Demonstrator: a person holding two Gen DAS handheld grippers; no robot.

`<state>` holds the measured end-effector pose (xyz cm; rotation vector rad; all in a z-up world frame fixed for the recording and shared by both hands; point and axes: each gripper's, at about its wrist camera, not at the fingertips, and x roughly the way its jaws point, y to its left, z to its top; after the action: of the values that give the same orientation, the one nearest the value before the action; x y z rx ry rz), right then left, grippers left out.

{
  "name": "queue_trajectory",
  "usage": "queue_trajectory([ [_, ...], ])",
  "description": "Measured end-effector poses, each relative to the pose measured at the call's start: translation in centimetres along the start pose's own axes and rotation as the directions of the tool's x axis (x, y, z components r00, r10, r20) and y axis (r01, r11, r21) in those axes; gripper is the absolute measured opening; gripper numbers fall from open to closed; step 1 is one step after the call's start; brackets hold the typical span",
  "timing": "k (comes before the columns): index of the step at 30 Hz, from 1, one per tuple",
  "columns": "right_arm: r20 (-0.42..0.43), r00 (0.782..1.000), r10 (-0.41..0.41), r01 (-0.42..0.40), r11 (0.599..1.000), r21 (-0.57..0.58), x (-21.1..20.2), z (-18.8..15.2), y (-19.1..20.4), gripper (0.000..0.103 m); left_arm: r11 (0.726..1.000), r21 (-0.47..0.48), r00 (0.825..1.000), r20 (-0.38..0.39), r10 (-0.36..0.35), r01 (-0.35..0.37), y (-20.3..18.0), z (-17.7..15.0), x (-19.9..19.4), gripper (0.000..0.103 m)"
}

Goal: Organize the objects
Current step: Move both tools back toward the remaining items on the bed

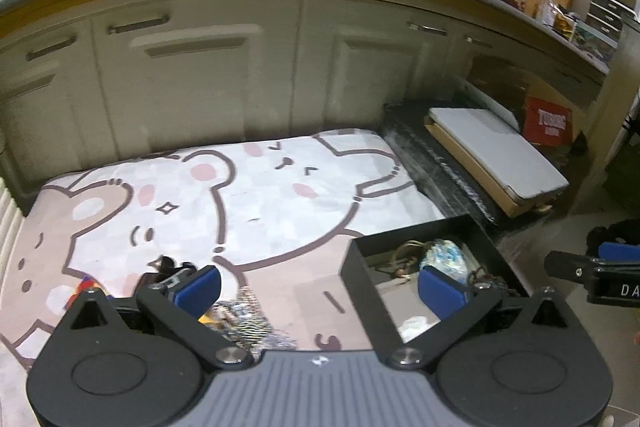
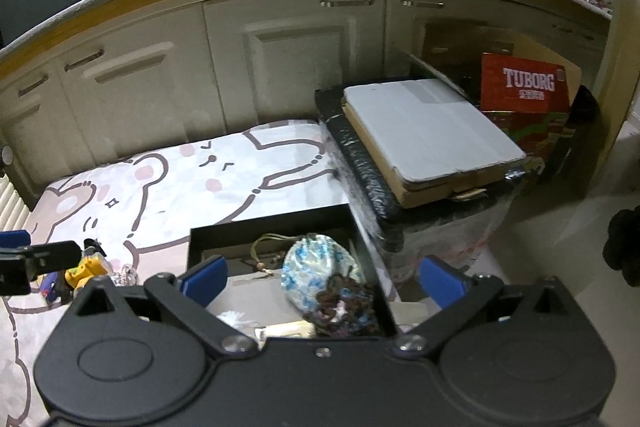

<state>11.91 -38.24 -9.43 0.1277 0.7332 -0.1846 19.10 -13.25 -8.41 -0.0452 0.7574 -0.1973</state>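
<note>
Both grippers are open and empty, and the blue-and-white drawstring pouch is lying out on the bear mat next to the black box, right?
Not quite. The right wrist view shows the drawstring pouch lying inside the black box, not out on the bear mat. The rest holds: the left gripper and right gripper are both open and empty.
</note>
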Motion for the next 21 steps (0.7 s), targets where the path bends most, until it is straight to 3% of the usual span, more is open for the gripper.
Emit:
queue_trajectory([
  [21,-0.012,0.993,0.116,-0.117,0.987,-0.110,1.5,0.6,10.5,0.103,0.983,-0.115,0.990,0.018,0.142,-0.139,10.2,-1.1,-4.3,0.103],
])
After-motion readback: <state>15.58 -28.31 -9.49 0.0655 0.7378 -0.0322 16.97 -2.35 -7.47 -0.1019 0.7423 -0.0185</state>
